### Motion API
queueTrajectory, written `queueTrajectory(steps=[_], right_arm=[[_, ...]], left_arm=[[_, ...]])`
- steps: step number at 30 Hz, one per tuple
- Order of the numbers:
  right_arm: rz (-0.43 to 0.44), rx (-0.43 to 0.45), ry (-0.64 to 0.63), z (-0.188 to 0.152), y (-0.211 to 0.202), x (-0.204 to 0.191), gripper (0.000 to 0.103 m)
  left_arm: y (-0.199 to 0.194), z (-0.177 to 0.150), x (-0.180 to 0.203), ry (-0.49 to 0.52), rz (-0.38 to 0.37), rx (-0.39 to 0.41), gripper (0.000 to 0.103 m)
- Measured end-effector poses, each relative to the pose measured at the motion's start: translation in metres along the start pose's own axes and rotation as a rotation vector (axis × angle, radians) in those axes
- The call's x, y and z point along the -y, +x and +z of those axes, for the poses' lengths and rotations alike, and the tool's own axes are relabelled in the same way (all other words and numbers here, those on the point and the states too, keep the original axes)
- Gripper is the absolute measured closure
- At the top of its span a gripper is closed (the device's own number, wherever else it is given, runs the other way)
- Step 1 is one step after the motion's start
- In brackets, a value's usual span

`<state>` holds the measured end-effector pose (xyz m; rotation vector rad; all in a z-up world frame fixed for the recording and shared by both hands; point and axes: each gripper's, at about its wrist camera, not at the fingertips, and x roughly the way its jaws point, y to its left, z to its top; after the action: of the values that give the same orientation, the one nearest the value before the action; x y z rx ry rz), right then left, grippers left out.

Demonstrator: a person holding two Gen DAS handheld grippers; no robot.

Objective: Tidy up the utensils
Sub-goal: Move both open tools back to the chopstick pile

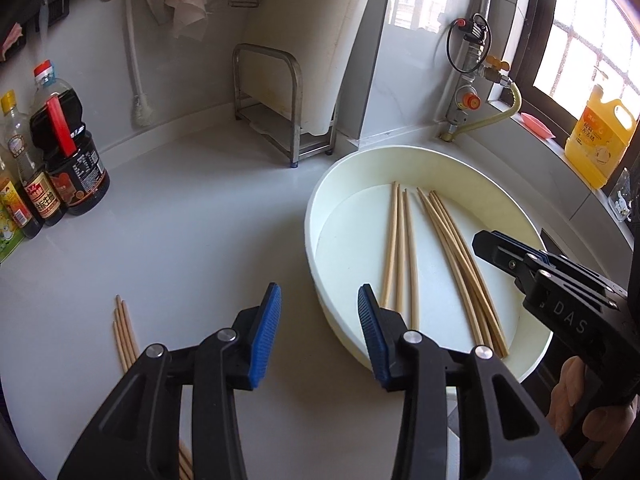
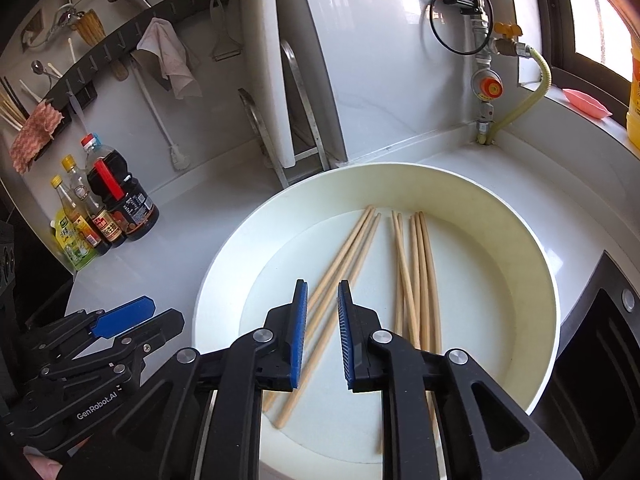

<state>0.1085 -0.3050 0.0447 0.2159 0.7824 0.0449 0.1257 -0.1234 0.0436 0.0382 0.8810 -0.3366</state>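
Hovering narrowly parted and empty, the right gripper (image 2: 322,336) is sitting nearest the chopsticks (image 2: 344,276), which are lying lengthwise just ahead, while the left gripper (image 1: 319,336) is gaping wider, also empty, beside the basin (image 1: 316,200).

Daylight is admitted through the barred window (image 1: 580,40) at upper right, where panes are blown out to white in both views. An orange flare is seen at the top right corner of the right wrist view. The glossy white countertop (image 1: 180,208) is evenly lit, with soft reflections and only faint shadows. Strong fisheye bending is seen at the edges, with dark vignetting in the corners. Centres are sharp; the near black gripper arms at the bottom edges are slightly soft.
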Motion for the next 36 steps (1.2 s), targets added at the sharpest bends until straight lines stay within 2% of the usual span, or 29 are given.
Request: queueTrajectory(steps=[13, 17, 23, 29, 36], right_arm=[[0.090, -0.057, -0.174, -0.023, 0.020, -0.084, 0.083], [0.143, -0.059, -0.223, -0.034, 0.021, -0.111, 0.083], [0.231, -0.063, -0.273, -0.053, 0.021, -0.147, 0.079], [0.267, -0.114, -0.341, -0.079, 0.037, -0.180, 0.076], [0.278, -0.181, -0.385, -0.103, 0.057, -0.197, 0.076]], left_arm=[[-0.039, -0.042, -0.070, -0.098, 0.120, 0.041, 0.057], [-0.051, -0.061, -0.099, -0.145, 0.169, 0.044, 0.057], [-0.067, -0.096, -0.136, -0.207, 0.255, 0.053, 0.051], [-0.075, -0.122, -0.166, -0.268, 0.288, 0.040, 0.047], [-0.069, -0.141, -0.186, -0.329, 0.281, 0.023, 0.044]])
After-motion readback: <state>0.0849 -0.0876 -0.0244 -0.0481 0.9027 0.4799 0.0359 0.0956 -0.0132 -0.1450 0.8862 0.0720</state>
